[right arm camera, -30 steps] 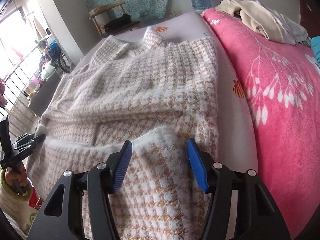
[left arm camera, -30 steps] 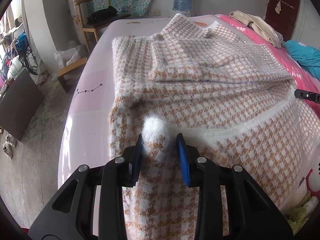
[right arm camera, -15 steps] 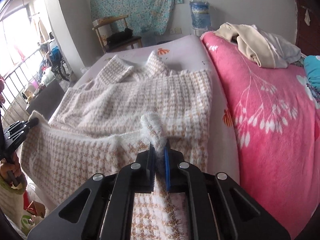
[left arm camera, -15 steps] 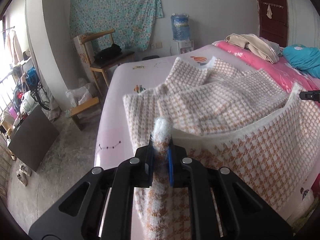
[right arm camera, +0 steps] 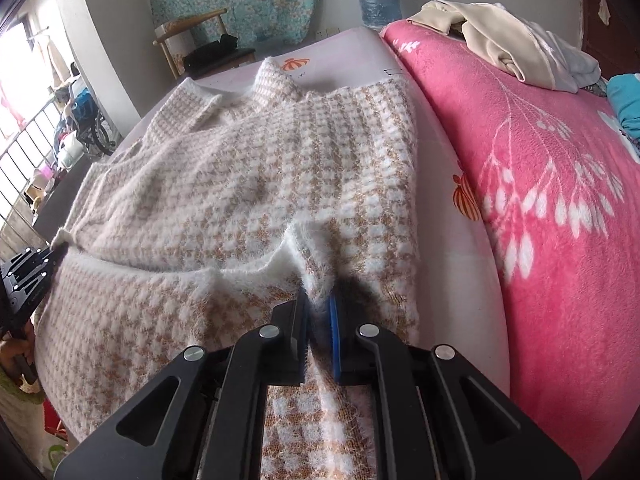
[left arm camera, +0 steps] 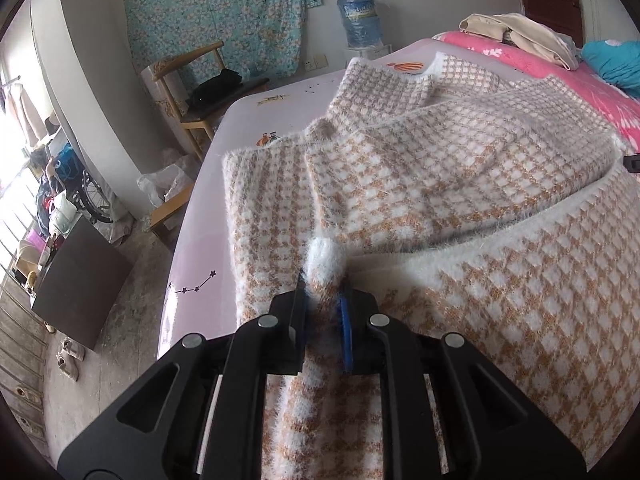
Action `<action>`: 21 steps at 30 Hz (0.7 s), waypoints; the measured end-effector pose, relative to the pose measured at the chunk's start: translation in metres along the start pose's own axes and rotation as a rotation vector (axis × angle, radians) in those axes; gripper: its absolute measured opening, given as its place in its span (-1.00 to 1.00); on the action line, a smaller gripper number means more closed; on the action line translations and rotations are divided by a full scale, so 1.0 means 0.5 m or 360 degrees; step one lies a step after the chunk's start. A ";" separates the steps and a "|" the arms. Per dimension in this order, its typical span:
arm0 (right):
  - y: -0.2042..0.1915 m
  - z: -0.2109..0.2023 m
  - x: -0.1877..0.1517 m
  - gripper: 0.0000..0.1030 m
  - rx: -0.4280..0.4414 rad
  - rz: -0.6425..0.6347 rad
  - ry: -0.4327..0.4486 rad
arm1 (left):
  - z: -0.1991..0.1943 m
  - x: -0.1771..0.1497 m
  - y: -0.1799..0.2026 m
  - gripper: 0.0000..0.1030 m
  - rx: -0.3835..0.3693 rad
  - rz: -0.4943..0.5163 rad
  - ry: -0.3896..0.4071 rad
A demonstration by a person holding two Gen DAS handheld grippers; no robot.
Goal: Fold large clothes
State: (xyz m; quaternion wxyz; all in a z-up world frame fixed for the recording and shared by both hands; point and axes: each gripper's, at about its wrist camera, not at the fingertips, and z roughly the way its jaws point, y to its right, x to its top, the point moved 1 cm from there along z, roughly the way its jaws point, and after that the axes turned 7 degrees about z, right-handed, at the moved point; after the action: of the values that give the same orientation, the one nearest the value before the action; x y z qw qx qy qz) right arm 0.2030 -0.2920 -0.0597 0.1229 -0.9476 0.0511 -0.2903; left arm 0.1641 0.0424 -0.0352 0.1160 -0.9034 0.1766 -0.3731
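A large fuzzy white-and-tan houndstooth sweater (left arm camera: 420, 168) lies spread on the pale pink bed sheet (left arm camera: 200, 224), its sleeves folded across the body. My left gripper (left arm camera: 322, 304) is shut on the white hem at the sweater's left corner. My right gripper (right arm camera: 318, 316) is shut on the hem at the right corner of the sweater (right arm camera: 240, 184). The hem is lifted and carried over the body toward the collar. The left gripper also shows at the left edge of the right wrist view (right arm camera: 28, 276).
A pink floral blanket (right arm camera: 540, 184) covers the right of the bed, with beige clothes (right arm camera: 500, 36) piled on it and a teal item (left arm camera: 612, 60). A wooden chair (left arm camera: 200, 92), a water bottle (left arm camera: 360, 20) and floor clutter (left arm camera: 60, 208) stand off the bed's left.
Both grippers closed on the sweater's hem, lifted it, and carried it forward over the body toward the collar.
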 end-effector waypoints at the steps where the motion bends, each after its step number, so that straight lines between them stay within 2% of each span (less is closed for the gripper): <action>1: 0.002 -0.003 0.002 -0.79 0.0012 0.0010 -0.0004 | -0.002 0.002 -0.002 -0.68 -0.0007 -0.0002 -0.0003; 3: 0.007 -0.014 0.008 -0.69 0.0058 0.0042 -0.0007 | -0.009 0.005 -0.010 -0.39 0.0011 -0.0030 0.0000; 4: 0.010 -0.025 0.010 -0.54 0.0071 0.0056 0.0008 | -0.018 0.006 -0.019 -0.19 0.0019 -0.0057 0.0009; 7: 0.010 -0.094 0.012 -0.08 0.0087 0.0084 0.0175 | -0.078 0.014 -0.050 -0.14 0.0008 -0.0167 0.0113; 9: -0.002 -0.150 0.004 -0.07 0.0142 0.0052 0.0278 | -0.133 0.017 -0.055 -0.14 -0.0071 -0.0224 0.0199; 11: -0.028 -0.193 -0.020 -0.06 0.0205 -0.0018 0.0319 | -0.191 0.012 -0.035 -0.14 -0.0224 -0.0223 0.0288; 14: -0.087 -0.223 -0.080 -0.07 0.0277 -0.0197 0.0271 | -0.260 -0.011 0.038 -0.14 -0.0482 -0.0129 0.0353; 17: -0.150 -0.219 -0.159 -0.07 0.0325 -0.0374 0.0146 | -0.278 -0.049 0.131 -0.14 -0.0761 -0.0067 0.0272; 18: -0.168 -0.213 -0.182 -0.12 0.0330 -0.0420 0.0109 | -0.275 -0.063 0.165 -0.14 -0.0810 -0.0047 0.0234; 19: -0.185 -0.205 -0.205 -0.27 0.0330 -0.0465 0.0076 | -0.267 -0.076 0.195 -0.15 -0.0830 -0.0023 0.0193; 21: -0.216 -0.181 -0.242 -0.44 0.0331 -0.0532 0.0004 | -0.247 -0.098 0.238 -0.19 -0.0760 0.0014 0.0127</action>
State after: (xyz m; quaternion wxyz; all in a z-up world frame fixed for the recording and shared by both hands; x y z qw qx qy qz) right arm 0.0546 -0.1862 -0.0239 0.1701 -0.9248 -0.1370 -0.3115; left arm 0.0158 -0.0558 -0.0211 -0.1062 -0.8890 0.2682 -0.3556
